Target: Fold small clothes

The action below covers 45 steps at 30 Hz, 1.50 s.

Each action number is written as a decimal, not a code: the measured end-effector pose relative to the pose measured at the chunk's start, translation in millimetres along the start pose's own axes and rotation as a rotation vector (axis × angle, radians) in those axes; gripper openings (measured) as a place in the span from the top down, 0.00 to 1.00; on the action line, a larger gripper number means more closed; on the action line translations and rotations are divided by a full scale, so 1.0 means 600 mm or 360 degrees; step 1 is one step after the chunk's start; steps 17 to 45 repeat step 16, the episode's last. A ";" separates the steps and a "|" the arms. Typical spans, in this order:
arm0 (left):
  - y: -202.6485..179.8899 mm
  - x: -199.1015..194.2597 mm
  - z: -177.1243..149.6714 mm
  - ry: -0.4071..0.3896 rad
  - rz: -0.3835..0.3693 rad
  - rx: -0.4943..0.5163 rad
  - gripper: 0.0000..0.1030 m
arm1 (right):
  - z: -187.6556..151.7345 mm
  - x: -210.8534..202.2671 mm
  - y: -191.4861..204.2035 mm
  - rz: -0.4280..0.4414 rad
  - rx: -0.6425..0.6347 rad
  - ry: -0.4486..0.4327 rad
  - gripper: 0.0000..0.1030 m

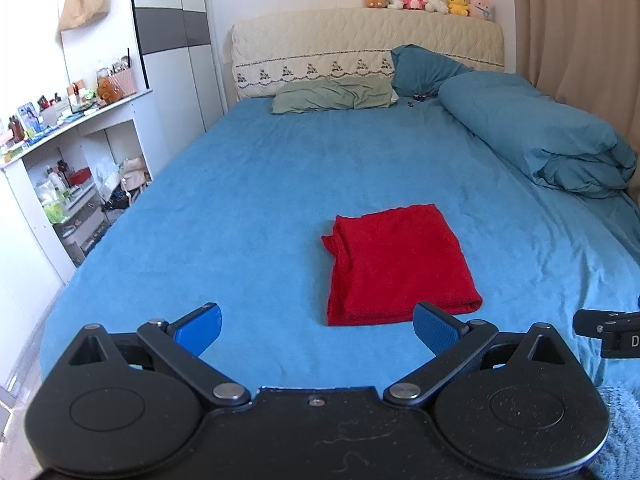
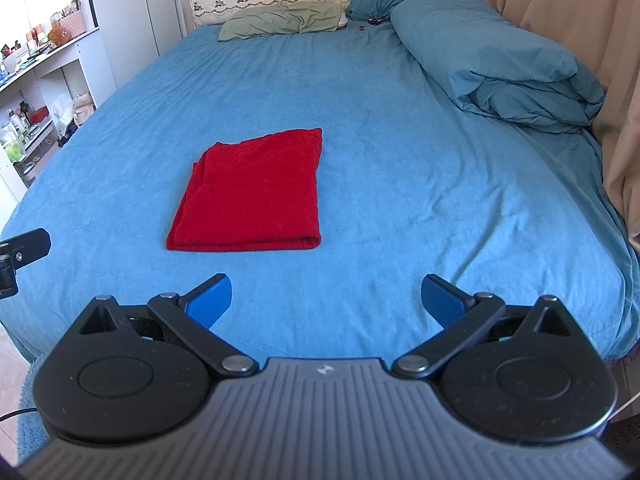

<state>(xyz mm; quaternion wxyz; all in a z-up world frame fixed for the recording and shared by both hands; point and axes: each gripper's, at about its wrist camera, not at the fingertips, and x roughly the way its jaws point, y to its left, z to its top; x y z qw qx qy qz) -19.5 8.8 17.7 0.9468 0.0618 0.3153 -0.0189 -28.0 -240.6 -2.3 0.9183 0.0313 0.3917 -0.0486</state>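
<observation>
A red garment [image 1: 396, 264] lies folded into a flat rectangle on the blue bed sheet [image 1: 248, 200]; it also shows in the right wrist view [image 2: 256, 196]. My left gripper [image 1: 316, 330] is open and empty, held just short of the garment's near edge. My right gripper [image 2: 326, 300] is open and empty, a little back from the garment and to its right. A black part of the right gripper [image 1: 608, 332] shows at the left view's right edge, and part of the left gripper [image 2: 20, 252] at the right view's left edge.
A folded blue duvet [image 1: 536, 136] lies along the bed's right side by a beige curtain [image 1: 580, 32]. A green pillow [image 1: 332, 96] and a blue pillow [image 1: 420, 68] lie at the headboard. White shelves [image 1: 68, 152] with clutter stand left of the bed.
</observation>
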 end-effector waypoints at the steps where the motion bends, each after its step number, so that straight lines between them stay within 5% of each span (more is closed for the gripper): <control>1: -0.001 -0.001 -0.001 -0.0009 0.0000 0.0004 0.00 | 0.000 0.000 0.000 0.0001 0.0000 0.0000 0.00; 45: 0.000 0.009 0.002 0.0017 -0.0022 -0.0029 0.00 | -0.001 0.002 0.003 -0.0002 0.0007 0.0008 0.00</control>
